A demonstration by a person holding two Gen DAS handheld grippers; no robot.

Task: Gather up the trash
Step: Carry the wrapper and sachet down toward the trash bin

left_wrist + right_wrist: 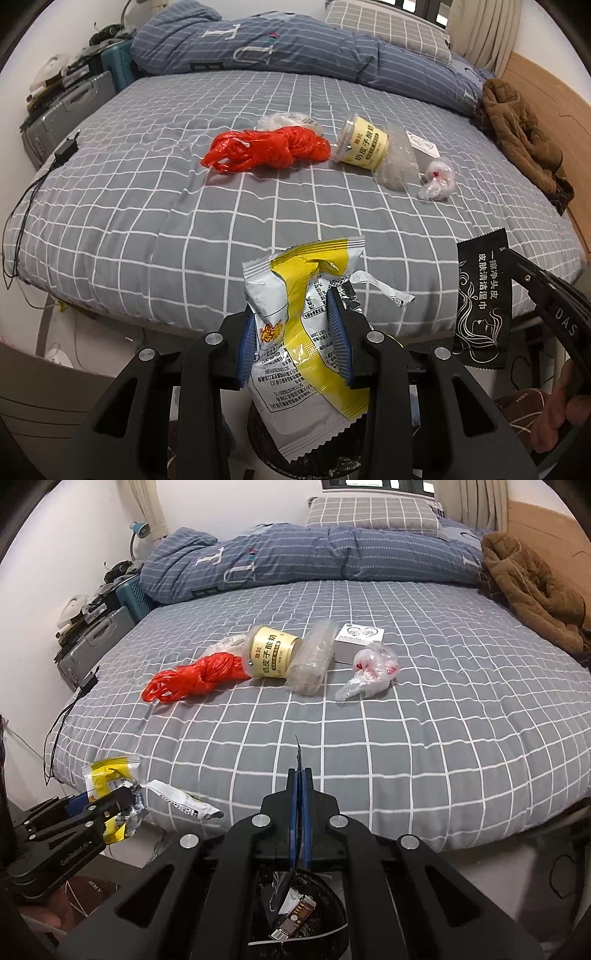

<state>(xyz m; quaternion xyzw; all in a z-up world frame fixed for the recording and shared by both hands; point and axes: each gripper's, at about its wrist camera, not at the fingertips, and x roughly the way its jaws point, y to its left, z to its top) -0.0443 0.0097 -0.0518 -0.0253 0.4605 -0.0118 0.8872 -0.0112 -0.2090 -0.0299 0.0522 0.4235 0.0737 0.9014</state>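
1. The yellow-and-white snack wrapper is clamped between the blue pads of the left hand-held gripper; it is crumpled, its top sticking up past the fingertips toward 12 o'clock and its lower end hanging down toward 6 o'clock.
2. The black wipe sachet is pinched flat in the right hand-held gripper, whose jaws are pressed narrow on it. In the right wrist view it shows edge-on, a thin strip poking out at 12 o'clock from the fingertips.
3. Below the right hand-held gripper, at 6 o'clock, sits a dark trash bin. It holds small wrappers and a brown packet.
4. Both held pieces hang just off the near edge of the bed, above the floor.
5. Farther out on the grey checked sheet, toward 12 o'clock, lie a red plastic bag, a yellow yogurt cup on its side, a clear bubble-wrap roll, a small white box and a crumpled clear bag.
6. The red bag touches the cup at its 9 o'clock; the bubble wrap lies against the cup at 3 o'clock.
7. A blue striped quilt and a brown jacket lie at the far side.
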